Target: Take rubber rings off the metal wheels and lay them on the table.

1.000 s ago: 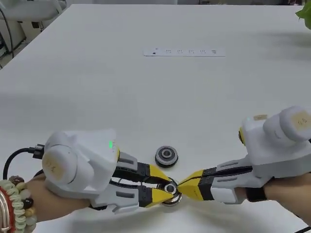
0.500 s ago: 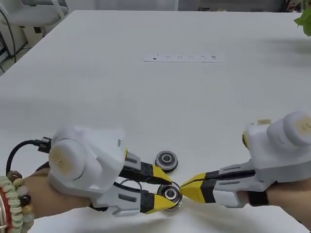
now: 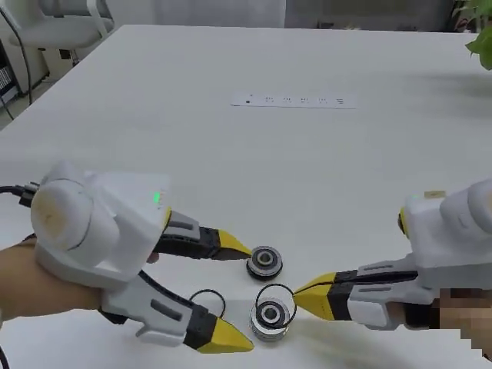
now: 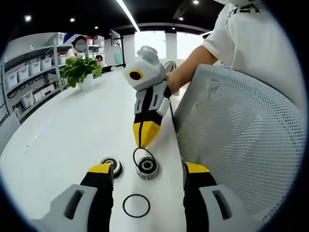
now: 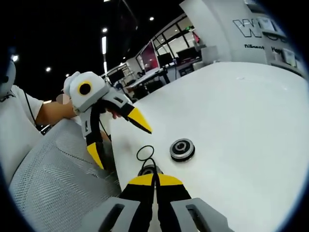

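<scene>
Two metal wheels sit near the table's front edge. On the nearer wheel [image 3: 269, 316] [image 4: 147, 167] a black rubber ring [image 3: 274, 294] [image 4: 142, 154] [image 5: 145, 153] stands half lifted off. My right gripper [image 3: 300, 296] [image 5: 155, 177] is shut on that ring's edge, and its yellow tip shows in the left gripper view [image 4: 144, 137]. My left gripper [image 3: 233, 294] [image 4: 147, 170] is open wide, its jaws on either side of the nearer wheel without touching it. A loose ring [image 3: 206, 301] [image 4: 136, 205] lies flat between those jaws. The farther wheel [image 3: 264, 261] [image 4: 111, 166] [image 5: 182, 149] lies apart.
A white power strip [image 3: 294, 101] lies across the middle of the white table [image 3: 231, 154]. A mesh chair back [image 4: 231, 125] stands close to the table's near edge, with a person's arm [image 4: 193, 63] above it. A potted plant [image 4: 79, 72] stands at the far end.
My left gripper has let go of the nearer wheel, opened wide and drawn back. The right gripper has stayed shut at the wheel, and a ring now stands up off it.
</scene>
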Demonstrator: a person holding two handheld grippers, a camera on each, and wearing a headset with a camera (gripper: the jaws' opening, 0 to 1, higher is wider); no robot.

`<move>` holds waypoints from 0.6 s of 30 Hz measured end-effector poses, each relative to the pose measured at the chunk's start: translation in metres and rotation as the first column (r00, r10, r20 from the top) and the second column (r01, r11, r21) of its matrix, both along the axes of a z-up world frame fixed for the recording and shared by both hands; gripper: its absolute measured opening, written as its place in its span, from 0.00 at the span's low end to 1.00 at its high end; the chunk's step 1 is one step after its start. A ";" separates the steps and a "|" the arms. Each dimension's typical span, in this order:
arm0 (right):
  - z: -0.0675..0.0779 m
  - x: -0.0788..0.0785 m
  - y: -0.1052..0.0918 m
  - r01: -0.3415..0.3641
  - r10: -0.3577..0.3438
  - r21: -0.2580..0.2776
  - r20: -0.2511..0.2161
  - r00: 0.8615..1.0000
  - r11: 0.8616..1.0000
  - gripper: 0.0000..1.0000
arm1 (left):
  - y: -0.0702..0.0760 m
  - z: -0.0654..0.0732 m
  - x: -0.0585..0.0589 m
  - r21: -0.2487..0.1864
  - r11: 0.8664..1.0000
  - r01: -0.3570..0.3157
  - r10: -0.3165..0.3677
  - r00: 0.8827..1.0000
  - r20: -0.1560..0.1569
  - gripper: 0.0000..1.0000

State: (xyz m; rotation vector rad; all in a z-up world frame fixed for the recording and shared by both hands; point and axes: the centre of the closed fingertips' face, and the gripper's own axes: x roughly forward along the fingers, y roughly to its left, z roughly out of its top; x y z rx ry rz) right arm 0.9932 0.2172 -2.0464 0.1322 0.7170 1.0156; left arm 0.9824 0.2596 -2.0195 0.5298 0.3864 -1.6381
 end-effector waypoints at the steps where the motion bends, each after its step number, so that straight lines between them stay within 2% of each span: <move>1: 0.001 0.000 -0.001 0.002 -0.002 0.001 0.001 1.000 1.000 0.00 | 0.003 0.000 -0.001 0.009 1.000 0.000 0.000 1.000 0.011 0.56; 7: 0.005 0.000 -0.003 0.009 -0.009 0.003 0.012 1.000 1.000 0.00 | 0.018 0.003 -0.003 0.022 1.000 -0.016 0.015 1.000 0.018 0.61; 13: 0.011 0.003 -0.005 0.012 -0.012 0.002 0.024 1.000 1.000 0.00 | 0.031 0.006 -0.003 0.008 0.997 -0.075 0.075 0.997 -0.021 0.64; 18: 0.018 0.008 -0.006 0.006 -0.006 -0.003 0.039 0.999 1.000 0.00 | 0.039 0.008 -0.005 0.015 0.995 -0.096 0.096 0.995 -0.018 0.65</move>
